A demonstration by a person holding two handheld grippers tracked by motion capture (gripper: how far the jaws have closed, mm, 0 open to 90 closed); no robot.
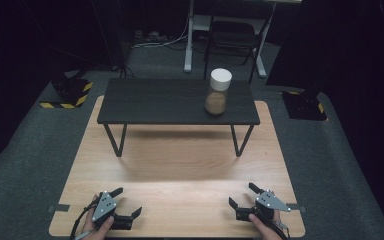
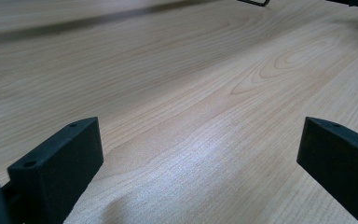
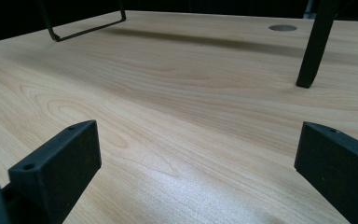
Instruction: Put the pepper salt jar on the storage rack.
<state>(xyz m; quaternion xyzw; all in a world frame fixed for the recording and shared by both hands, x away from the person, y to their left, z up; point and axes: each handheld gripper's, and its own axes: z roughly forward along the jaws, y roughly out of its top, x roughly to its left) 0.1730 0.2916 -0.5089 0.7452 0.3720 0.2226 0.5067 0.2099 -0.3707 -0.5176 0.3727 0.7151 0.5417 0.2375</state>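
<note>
No readable text, label, brand or number anywhere. Only sign-like marking: yellow-and-black hazard stripes on the two black floor blocks [image 1: 70,92] [image 1: 304,105] flanking the pale wooden table [image 1: 180,165]. White-lidded clear jar [image 1: 218,92] unlabelled.

Bare tabletop [image 1: 180,170] ahead; dark shelf [image 1: 175,101] legs block far half.

jar [image 1: 218,93]: I am seeing a clear jar, brown contents filling its lower part
lid: a white cap is sitting closed on top
pose: standing upright
place: resting on the dark raised shelf [image 1: 155,102], toward its right end, well apart from my tongs
</note>
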